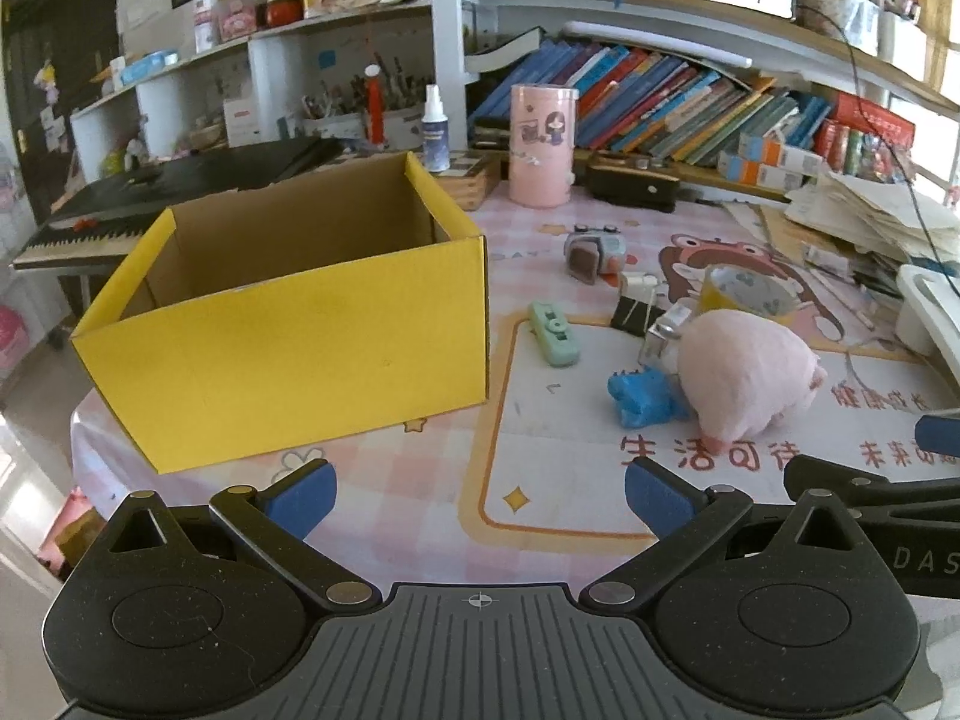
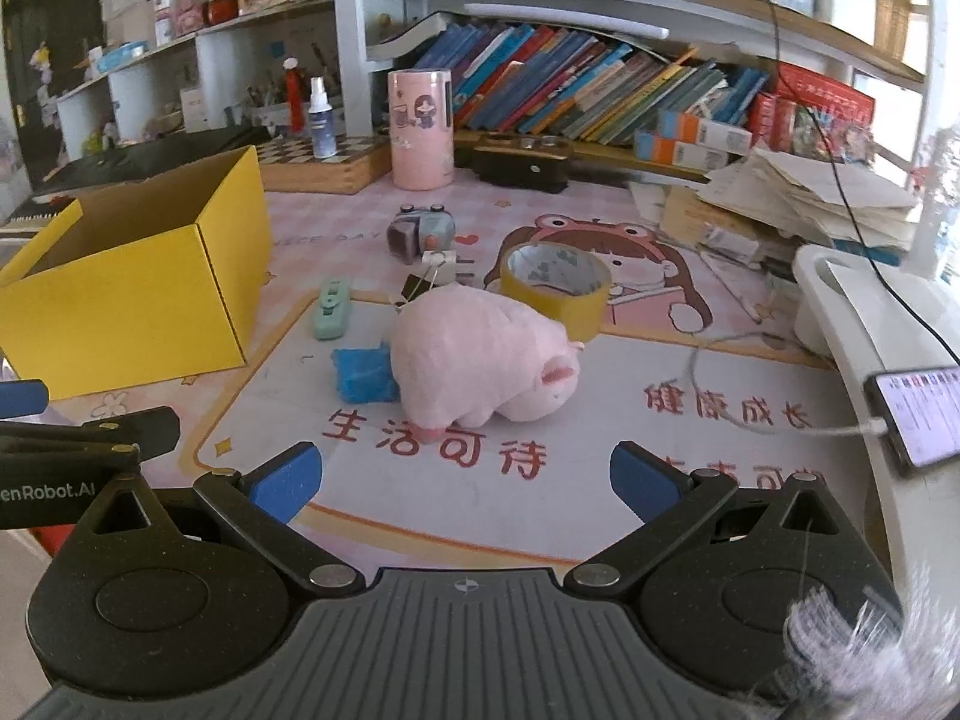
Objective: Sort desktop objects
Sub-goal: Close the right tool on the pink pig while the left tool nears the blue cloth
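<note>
- Left gripper [image 1: 480,495] and right gripper [image 2: 465,474] — both spread wide, holding nothing, above the table's near edge.
- Yellow box [image 1: 288,324] at the left edge; pink plush [image 2: 480,360] mid-table — bare mat [image 2: 480,510] before it.

In the left wrist view, the box [image 1: 288,324] sits centre-left; the plush toy [image 1: 741,375] lies right, the tape roll [image 1: 750,294] behind it.

Ahead of the right hand-held gripper [image 2: 465,480] a pink plush pig [image 2: 480,360] lies on the tabletop, touching a blue toy [image 2: 362,373] on its left. Beyond it sit a yellow tape roll [image 2: 555,285], a mint stapler-like piece [image 2: 332,308] and black binder clips [image 2: 414,287]. An open yellow box [image 2: 138,294] stands far left.
</note>
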{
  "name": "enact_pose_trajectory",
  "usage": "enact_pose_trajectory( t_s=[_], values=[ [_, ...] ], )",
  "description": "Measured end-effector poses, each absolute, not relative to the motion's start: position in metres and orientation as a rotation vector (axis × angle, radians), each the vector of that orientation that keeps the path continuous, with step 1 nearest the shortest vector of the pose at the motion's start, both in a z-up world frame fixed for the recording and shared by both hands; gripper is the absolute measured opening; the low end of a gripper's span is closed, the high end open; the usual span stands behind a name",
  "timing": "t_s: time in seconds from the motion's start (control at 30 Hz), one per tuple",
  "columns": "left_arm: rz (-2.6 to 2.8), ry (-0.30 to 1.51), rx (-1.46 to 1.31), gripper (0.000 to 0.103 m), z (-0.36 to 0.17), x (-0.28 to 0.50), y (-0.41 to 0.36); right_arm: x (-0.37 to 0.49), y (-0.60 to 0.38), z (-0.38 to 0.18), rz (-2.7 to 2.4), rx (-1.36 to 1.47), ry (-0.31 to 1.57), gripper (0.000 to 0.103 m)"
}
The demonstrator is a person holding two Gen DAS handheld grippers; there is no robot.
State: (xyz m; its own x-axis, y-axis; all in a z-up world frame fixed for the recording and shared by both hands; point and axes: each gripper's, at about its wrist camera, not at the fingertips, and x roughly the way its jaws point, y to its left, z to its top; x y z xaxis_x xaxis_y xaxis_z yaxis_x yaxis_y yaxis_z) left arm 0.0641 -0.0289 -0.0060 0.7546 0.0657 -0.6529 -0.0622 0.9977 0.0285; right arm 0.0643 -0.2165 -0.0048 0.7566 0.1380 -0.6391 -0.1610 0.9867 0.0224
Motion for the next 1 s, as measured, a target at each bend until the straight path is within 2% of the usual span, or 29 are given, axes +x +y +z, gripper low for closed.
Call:
enact_pose_trajectory(
  t_s=[1.0],
  values=[
    [0.367, 0.739, -0.128, 0.103, -0.011, 0.093, -0.057, 0.163, -0.231, -0.028, 0.435, -0.234, 0.742, 0.099]
  ],
)
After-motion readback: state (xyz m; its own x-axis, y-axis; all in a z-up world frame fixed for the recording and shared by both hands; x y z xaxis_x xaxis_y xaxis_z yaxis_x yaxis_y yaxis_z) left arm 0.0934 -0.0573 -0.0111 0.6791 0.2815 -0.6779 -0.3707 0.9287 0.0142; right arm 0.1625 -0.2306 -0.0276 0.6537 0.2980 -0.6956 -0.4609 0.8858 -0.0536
